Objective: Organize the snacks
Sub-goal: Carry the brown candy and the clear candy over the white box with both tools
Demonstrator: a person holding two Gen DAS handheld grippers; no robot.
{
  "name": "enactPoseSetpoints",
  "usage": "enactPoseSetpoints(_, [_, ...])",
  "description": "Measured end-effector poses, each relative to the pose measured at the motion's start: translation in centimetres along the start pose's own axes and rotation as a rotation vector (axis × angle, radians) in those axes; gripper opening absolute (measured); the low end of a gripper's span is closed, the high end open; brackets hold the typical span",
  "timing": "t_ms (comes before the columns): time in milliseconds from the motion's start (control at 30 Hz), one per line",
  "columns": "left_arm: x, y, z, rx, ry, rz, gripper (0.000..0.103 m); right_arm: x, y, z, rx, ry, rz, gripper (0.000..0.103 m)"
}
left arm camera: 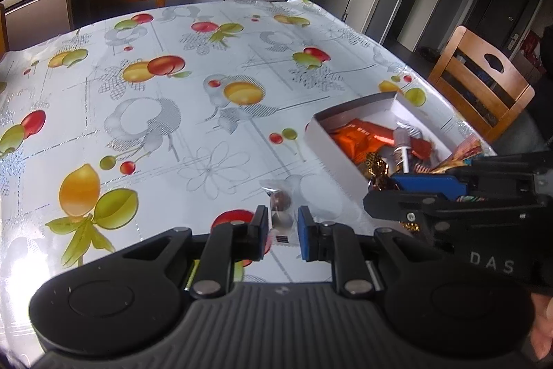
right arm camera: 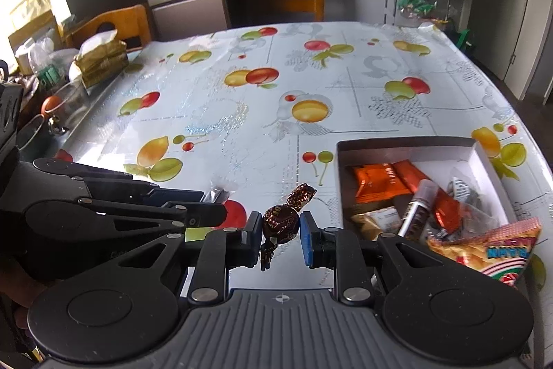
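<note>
- at the far left, our left gripper [left arm camera: 282, 232] sits low over the fruit-print table [left arm camera: 172, 127], its two pads a little apart with a clear-wrapped snack [left arm camera: 280, 203] lying between and just ahead of them; whether the pads actually touch the wrapper we cannot tell, so we cannot say it is gripped
- that clear packet shows a dark round sweet inside and rests flat on the cloth, well outside the box
- next along, our right gripper [right arm camera: 280, 236] has a brown foil candy [right arm camera: 280, 223] between its blue pads; the left pad looks to be against it, a thin gap shows at the right pad, and we cannot tell whether it is pinched or just framed
- the candy's twisted ends stick out above and below the pads, and it is left of the box, not yet over it
- further right, the white box [right arm camera: 408, 144] lies open on the table and already holds orange packets [right arm camera: 380, 182], a small tube [right arm camera: 416, 210] and several more wrapped pieces
- at the far right a yellow and pink snack bag [right arm camera: 490, 248] leans at the box's near corner, partly over the edge
- we judge the task well along: most snacks are boxed, and what shows as left is the brown candy and the clear packet
</note>
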State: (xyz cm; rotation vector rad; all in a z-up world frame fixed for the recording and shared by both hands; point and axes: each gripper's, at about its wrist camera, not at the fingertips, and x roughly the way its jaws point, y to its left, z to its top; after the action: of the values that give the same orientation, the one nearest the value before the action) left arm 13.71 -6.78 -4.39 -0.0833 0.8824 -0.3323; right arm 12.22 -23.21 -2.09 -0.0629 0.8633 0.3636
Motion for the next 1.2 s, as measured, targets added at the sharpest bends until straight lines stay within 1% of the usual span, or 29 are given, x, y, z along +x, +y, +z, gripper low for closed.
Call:
enactPoseSetpoints(567, [-0.2, -5.3, 2.3, 0.055, -0.045, -0.028, 0.015, -4.2, -4.3, -0.3, 0.057, -0.082, -0.029, 0.025])
enactPoseSetpoints(900, [0.1, -7.3, 3.4, 0.077, -0.058, -0.037, 0.015, -5.4, -6.4, -0.2, 0.076, -0.106, -0.044, 0.025])
enactPoseSetpoints(1200, [0.7, -9.6, 4.3, 0.118, -0.063, -0.058, 0.015, -6.4, -8.7, -0.3, 0.112, -0.132, -0.071, 0.025])
